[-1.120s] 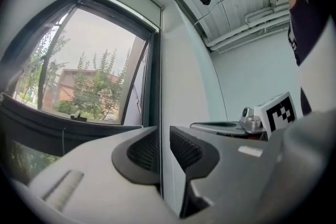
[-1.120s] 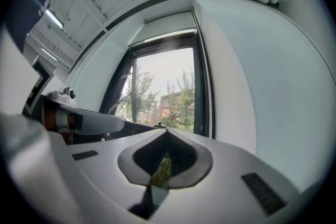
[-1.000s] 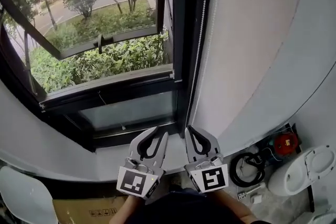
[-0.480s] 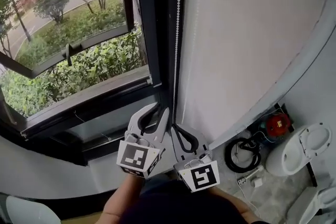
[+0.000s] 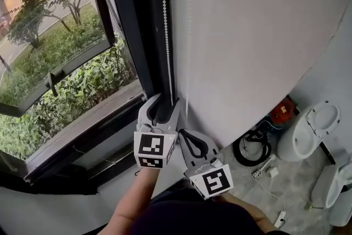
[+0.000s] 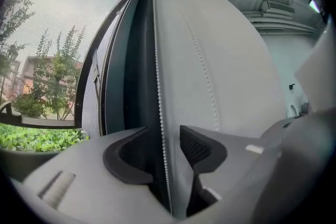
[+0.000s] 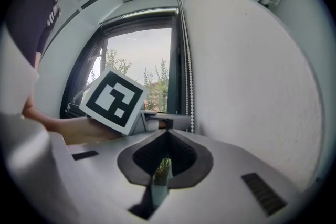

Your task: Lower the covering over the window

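Note:
A white bead chain [image 5: 165, 36] hangs down the right side of the dark window frame [image 5: 129, 36], beside the white wall. My left gripper [image 5: 164, 104] points level at it. Its jaws have just been opening and now stand open, with the chain [image 6: 159, 86] running between them and touching neither pad. A second strand [image 6: 202, 71] hangs further right against the wall. My right gripper [image 5: 181, 132] sits shut just below and right of the left one, holding nothing. In the right gripper view the right gripper [image 7: 167, 132] points at the left gripper's marker cube [image 7: 113, 99]. The window glass [image 5: 55, 47] shows uncovered.
An open sash with a handle [image 5: 52, 82] tilts outward over green bushes. On the floor at the right are a white toilet [image 5: 308, 129], a red object [image 5: 281, 110], a black cable coil [image 5: 252, 146] and a white power strip [image 5: 264, 170].
My left gripper has moved right to the bead chain at the frame's edge, and its jaws have opened around the chain. The right gripper has shifted slightly and stays shut.

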{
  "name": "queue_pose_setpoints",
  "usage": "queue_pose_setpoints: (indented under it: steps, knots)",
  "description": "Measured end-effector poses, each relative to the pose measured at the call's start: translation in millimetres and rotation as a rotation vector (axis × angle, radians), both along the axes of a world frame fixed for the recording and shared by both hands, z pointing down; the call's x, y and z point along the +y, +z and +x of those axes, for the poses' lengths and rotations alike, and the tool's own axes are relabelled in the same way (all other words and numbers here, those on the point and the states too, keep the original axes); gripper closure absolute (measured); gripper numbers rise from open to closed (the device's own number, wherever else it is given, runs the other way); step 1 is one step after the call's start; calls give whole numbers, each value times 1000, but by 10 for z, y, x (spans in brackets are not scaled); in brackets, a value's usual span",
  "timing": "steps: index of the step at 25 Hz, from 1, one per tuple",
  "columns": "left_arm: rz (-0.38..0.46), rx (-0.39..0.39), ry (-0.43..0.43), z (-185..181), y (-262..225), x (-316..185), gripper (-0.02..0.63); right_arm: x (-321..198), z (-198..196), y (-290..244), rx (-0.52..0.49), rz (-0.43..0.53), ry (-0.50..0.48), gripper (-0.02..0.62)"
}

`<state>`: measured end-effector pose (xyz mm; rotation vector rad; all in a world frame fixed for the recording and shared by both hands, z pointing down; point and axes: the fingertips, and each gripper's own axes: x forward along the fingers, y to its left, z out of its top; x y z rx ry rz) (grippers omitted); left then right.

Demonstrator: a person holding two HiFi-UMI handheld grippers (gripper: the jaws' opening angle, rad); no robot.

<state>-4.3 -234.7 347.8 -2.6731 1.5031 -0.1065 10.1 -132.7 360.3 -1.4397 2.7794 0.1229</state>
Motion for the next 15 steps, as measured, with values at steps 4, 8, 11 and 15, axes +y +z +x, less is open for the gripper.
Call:
queue_pose_setpoints:
  steps: [4, 8, 11, 15]
  knots:
    - [19, -20, -56, -87, 8, -113, 516, -2, 39, -53, 4, 16, 38, 583]
    - [39, -42, -54, -49, 12, -96, 480, 2, 70, -72, 10, 28, 61, 583]
    - [65, -63, -89, -30, 12, -89, 471, 0, 118, -100, 6, 36, 82, 583]
    - [58, -70, -114, -24, 91, -95, 431, 40, 151, -130, 0, 40, 95, 583]
